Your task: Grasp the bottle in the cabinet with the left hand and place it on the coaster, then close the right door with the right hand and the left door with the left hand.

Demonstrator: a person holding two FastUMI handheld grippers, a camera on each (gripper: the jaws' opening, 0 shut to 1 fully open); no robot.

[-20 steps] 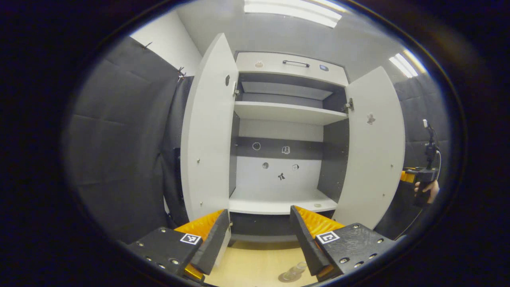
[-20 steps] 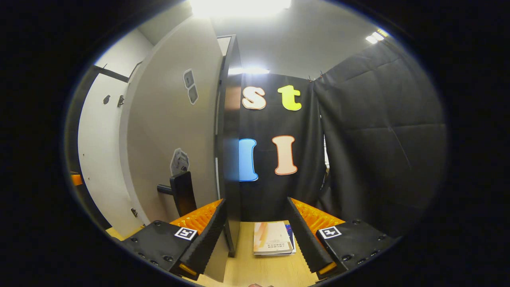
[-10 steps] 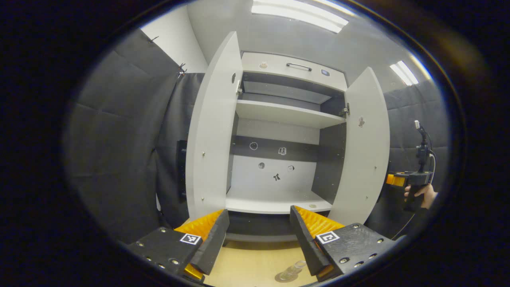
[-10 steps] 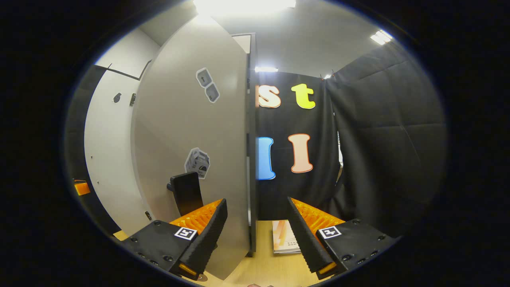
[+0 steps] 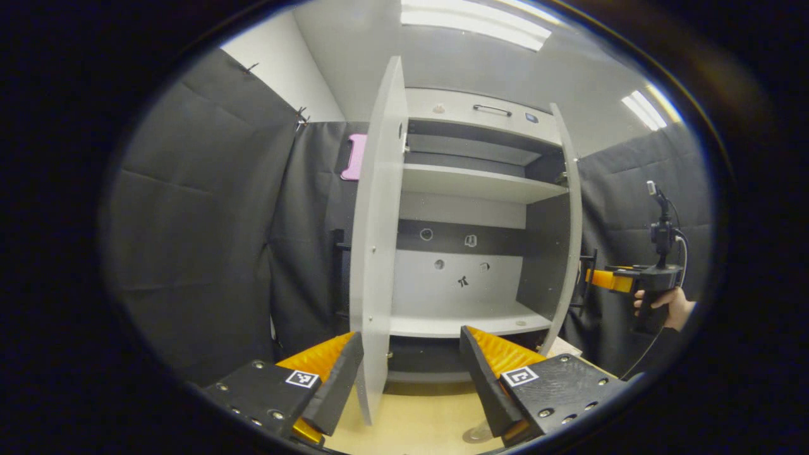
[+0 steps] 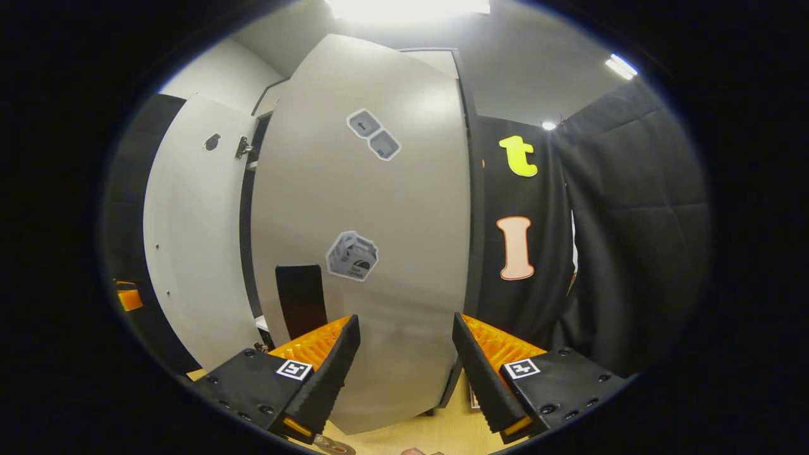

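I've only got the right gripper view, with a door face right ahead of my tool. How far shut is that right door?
Observer: In the left gripper view the right door is nearly edge-on, ajar, with the shelves in sight.
Operator: And the left tool?
Observer: The left tool is open, facing the edge of the wide-open left door.
Operator: Where's my tool from there?
Observer: The right tool, held in a hand, sits at the right door's outer side.
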